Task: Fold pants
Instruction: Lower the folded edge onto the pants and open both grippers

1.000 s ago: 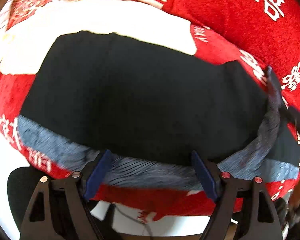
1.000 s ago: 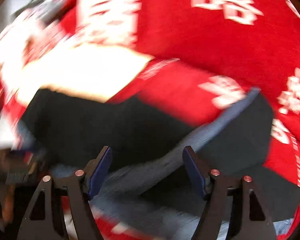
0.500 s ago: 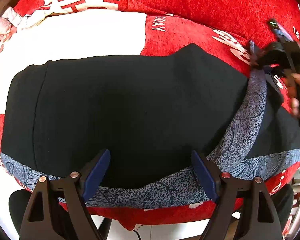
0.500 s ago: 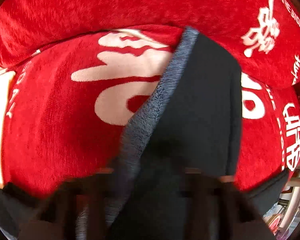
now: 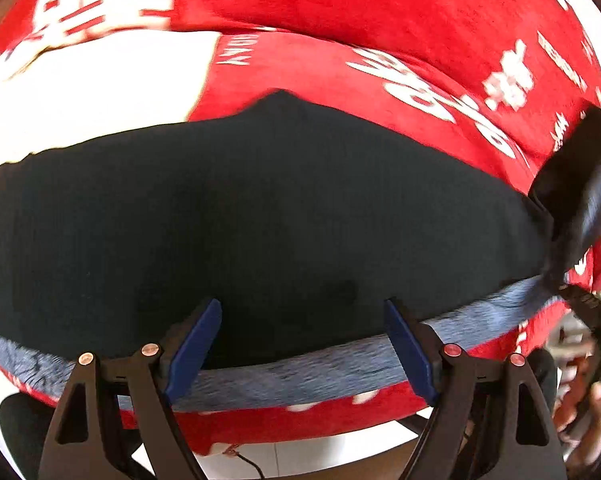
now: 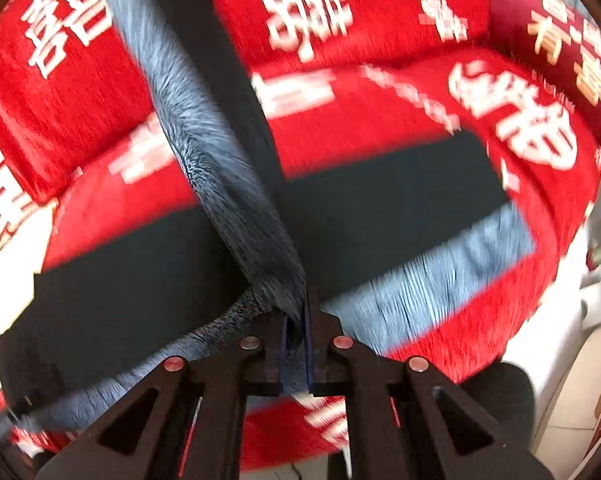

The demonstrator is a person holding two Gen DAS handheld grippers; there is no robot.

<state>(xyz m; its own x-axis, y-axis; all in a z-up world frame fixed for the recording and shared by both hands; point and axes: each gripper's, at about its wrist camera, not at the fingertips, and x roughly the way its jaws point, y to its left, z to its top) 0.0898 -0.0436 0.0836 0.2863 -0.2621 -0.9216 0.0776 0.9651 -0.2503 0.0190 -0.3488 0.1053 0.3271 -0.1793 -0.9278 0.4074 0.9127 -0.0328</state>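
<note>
Black pants (image 5: 260, 208) with a blue-grey patterned side stripe (image 5: 300, 372) lie spread across a red sofa. My left gripper (image 5: 302, 344) is open and empty, its blue pads over the near edge of the pants. My right gripper (image 6: 296, 344) is shut on the pants (image 6: 228, 152), pinching a fold of the striped edge and lifting it off the cushion. The rest of the pants (image 6: 380, 200) lies flat below. The right gripper also shows at the right edge of the left wrist view (image 5: 580, 208), blurred.
The sofa cover (image 5: 380, 20) is red with white characters and a white panel (image 5: 80, 96) at the left. Its back cushion (image 6: 380, 8) rises behind the pants. The sofa's front edge and pale floor (image 6: 560, 400) are below.
My right gripper has shut on the striped edge of the pants and lifted it, pulling it back toward the near side. My left gripper has stayed open over the near edge.
</note>
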